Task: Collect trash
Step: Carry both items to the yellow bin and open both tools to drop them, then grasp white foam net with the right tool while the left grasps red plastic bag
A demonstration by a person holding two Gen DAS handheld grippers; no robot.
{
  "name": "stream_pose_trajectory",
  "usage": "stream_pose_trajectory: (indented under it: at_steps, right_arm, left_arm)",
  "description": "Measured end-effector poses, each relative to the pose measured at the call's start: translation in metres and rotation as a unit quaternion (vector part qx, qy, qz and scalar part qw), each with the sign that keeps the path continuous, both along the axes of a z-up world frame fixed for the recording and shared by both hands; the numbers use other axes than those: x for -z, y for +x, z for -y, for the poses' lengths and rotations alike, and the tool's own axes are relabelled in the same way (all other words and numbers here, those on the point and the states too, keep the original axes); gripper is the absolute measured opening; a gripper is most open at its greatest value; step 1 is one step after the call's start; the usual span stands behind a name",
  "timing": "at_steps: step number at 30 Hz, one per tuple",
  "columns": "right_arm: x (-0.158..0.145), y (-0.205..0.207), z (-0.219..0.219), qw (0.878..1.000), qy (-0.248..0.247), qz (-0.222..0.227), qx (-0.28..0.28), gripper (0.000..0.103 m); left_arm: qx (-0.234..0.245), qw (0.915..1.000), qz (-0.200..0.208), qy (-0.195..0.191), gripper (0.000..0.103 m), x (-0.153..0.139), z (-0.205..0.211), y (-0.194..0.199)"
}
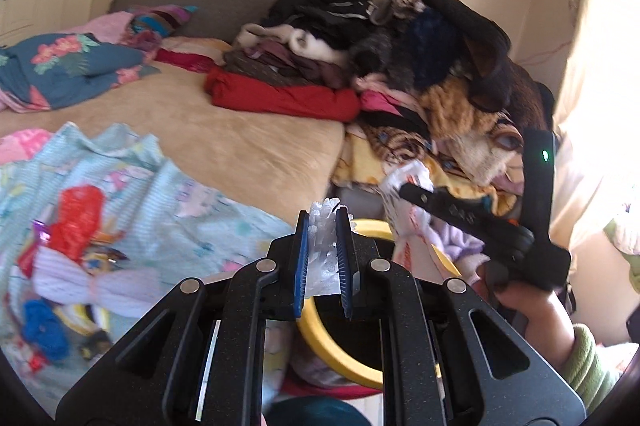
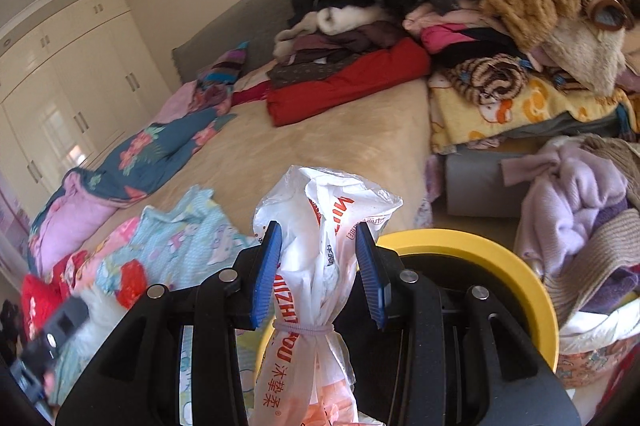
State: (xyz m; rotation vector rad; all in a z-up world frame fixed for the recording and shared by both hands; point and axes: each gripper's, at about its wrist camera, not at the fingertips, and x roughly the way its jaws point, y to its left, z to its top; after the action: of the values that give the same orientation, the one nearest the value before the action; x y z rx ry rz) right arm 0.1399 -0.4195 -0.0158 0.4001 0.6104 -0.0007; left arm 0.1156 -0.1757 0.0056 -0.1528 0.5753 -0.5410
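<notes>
My left gripper [image 1: 323, 226] is shut on a crumpled clear plastic wrapper [image 1: 324, 250], held above the yellow-rimmed bin [image 1: 320, 330]. My right gripper [image 2: 318, 238] is shut on a white plastic bag with red lettering [image 2: 320, 246], tied with a band, held over the same bin [image 2: 500, 258]. The right gripper also shows in the left wrist view [image 1: 404, 191], with the bag [image 1: 404, 181] at its tip. Red, purple and blue wrappers [image 1: 76, 222] lie on a light blue garment [image 1: 160, 193] on the bed.
A tall pile of folded clothes [image 1: 400, 57] fills the bed's far right. A beige blanket [image 1: 240, 137] covers the mattress. A blue floral garment [image 1: 68, 69] lies at the left. Lilac knitwear [image 2: 572, 201] sits beside the bin. White wardrobes [image 2: 60, 85] stand behind.
</notes>
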Motion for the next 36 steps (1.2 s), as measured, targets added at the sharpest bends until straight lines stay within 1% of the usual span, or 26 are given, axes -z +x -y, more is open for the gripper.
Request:
stream_pose_trajectory:
  at_steps: [7,11,15,20,21,22,23,24,25,26,27,29,32,36]
  right_arm:
    - [0.012,-0.004,0.030,0.999,0.014,-0.019,0.034,0.036]
    - [0.017,-0.005,0.044,0.998,0.021,-0.029,0.044,0.036]
    - [0.021,-0.005,0.056,0.997,0.033,-0.036,0.052,0.037]
    - [0.025,-0.005,0.064,0.996,0.047,-0.042,0.058,0.042]
    - [0.026,-0.005,0.064,0.996,0.050,-0.046,0.056,0.046]
    - [0.026,-0.004,0.065,0.996,0.053,-0.048,0.056,0.053]
    - [0.027,-0.004,0.065,0.996,0.055,-0.048,0.058,0.057]
    - [0.027,-0.004,0.065,0.995,0.055,-0.048,0.061,0.065]
    - [0.027,-0.004,0.065,0.995,0.055,-0.048,0.060,0.068]
    - [0.027,-0.004,0.064,0.996,0.055,-0.048,0.060,0.069]
    - [0.027,-0.003,0.062,0.996,0.052,-0.049,0.060,0.069]
    - [0.026,-0.003,0.059,0.996,0.046,-0.045,0.056,0.071]
    - [0.022,-0.002,0.049,0.998,0.035,-0.035,0.042,0.073]
    - [0.015,-0.001,0.032,1.000,0.020,-0.017,0.016,0.076]
  left_arm:
    - [0.044,0.9987,-0.024,-0.008,0.008,0.022,0.033,0.002]
    - [0.068,0.9967,-0.043,-0.006,0.008,0.039,0.052,0.006]
    - [0.094,0.9941,-0.053,0.000,0.008,0.053,0.068,0.005]
    - [0.122,0.9909,-0.057,0.008,0.010,0.066,0.083,0.005]
    - [0.124,0.9905,-0.058,0.009,0.020,0.068,0.084,0.006]
    - [0.126,0.9902,-0.059,0.010,0.028,0.069,0.084,0.006]
    - [0.124,0.9906,-0.057,0.012,0.045,0.070,0.083,0.005]
    - [0.121,0.9911,-0.054,0.013,0.055,0.070,0.081,0.004]
    - [0.119,0.9915,-0.052,0.014,0.057,0.070,0.079,0.004]
    - [0.114,0.9920,-0.050,0.015,0.061,0.070,0.076,0.004]
    - [0.106,0.9931,-0.047,0.017,0.072,0.069,0.071,0.004]
    - [0.089,0.9952,-0.038,0.017,0.086,0.066,0.061,0.004]
    - [0.060,0.9976,-0.025,0.023,0.092,0.060,0.046,0.004]
    - [0.028,0.9991,-0.010,0.030,0.092,0.052,0.026,0.008]
